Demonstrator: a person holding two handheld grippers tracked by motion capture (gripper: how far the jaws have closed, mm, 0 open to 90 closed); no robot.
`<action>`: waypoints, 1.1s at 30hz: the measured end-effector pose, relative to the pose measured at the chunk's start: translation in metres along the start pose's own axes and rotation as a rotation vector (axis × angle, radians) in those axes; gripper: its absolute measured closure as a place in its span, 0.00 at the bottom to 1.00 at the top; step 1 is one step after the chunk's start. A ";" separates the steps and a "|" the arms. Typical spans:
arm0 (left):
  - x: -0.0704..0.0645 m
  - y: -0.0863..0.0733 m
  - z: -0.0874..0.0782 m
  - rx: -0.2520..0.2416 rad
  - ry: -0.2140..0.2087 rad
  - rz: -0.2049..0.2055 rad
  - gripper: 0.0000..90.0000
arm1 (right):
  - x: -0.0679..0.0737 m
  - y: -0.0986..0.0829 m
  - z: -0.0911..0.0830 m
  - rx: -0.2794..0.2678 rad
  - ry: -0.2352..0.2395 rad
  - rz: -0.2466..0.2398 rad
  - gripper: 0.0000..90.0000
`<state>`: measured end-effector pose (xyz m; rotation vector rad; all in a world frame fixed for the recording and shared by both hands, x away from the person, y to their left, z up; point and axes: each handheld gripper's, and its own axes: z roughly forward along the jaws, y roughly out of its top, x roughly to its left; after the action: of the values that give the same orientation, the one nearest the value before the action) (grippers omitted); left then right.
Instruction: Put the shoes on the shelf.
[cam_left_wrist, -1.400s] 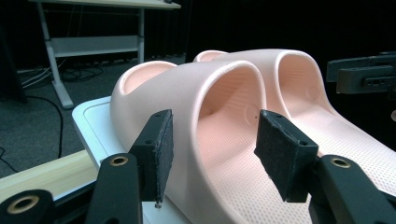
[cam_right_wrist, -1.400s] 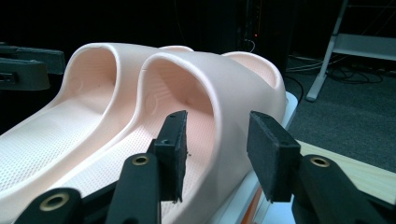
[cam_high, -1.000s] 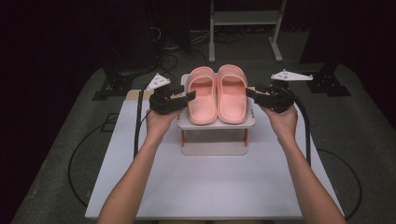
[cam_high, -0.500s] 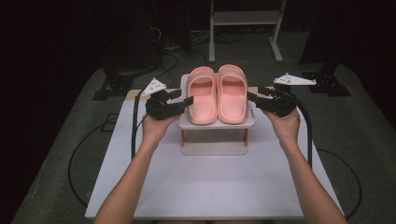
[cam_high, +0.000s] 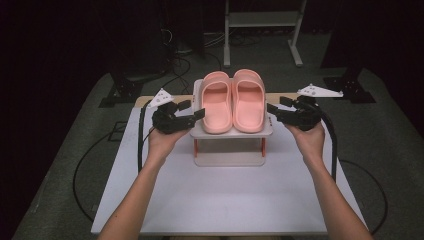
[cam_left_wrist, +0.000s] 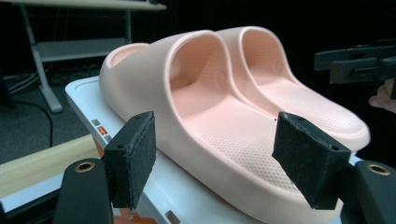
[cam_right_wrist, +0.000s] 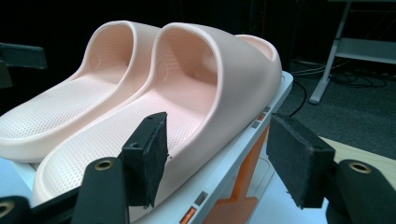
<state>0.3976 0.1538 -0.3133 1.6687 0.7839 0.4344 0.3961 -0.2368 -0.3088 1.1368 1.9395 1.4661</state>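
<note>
Two pink slippers, left (cam_high: 216, 102) and right (cam_high: 248, 100), lie side by side on a small white stand (cam_high: 230, 134) with orange legs, toes pointing away from me. My left gripper (cam_high: 196, 115) is open at the stand's left edge, level with the left slipper's heel. In the left gripper view that slipper (cam_left_wrist: 201, 107) lies just beyond the open left gripper (cam_left_wrist: 219, 156). My right gripper (cam_high: 272, 109) is open at the stand's right edge. In its own view the open right gripper (cam_right_wrist: 222, 156) straddles the stand's edge beside the right slipper (cam_right_wrist: 210, 79). Neither holds anything.
The stand sits toward the far side of a white table (cam_high: 225, 200) with bare surface in front. A wooden strip (cam_left_wrist: 46, 158) runs along the table's far edge. Behind stand a metal desk frame (cam_high: 260, 20), black tripod feet (cam_high: 120, 92) and floor cables.
Both grippers have drawn back toward me along the slippers' sides, from the middle of the slippers to the heel end. The left also shifted slightly outward. Slippers and stand stayed put.
</note>
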 end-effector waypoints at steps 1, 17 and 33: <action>0.000 -0.001 -0.001 -0.001 -0.003 -0.003 0.33 | 0.000 -0.001 -0.001 0.000 -0.002 -0.002 0.41; -0.004 -0.016 -0.012 -0.014 -0.011 -0.019 0.28 | 0.004 -0.010 -0.010 0.004 0.028 -0.013 0.33; -0.009 -0.025 -0.022 -0.023 -0.015 -0.019 0.22 | 0.002 -0.022 -0.026 -0.006 0.027 0.001 0.31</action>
<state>0.3699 0.1656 -0.3307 1.6405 0.7800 0.4157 0.3681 -0.2521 -0.3204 1.1214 1.9518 1.4939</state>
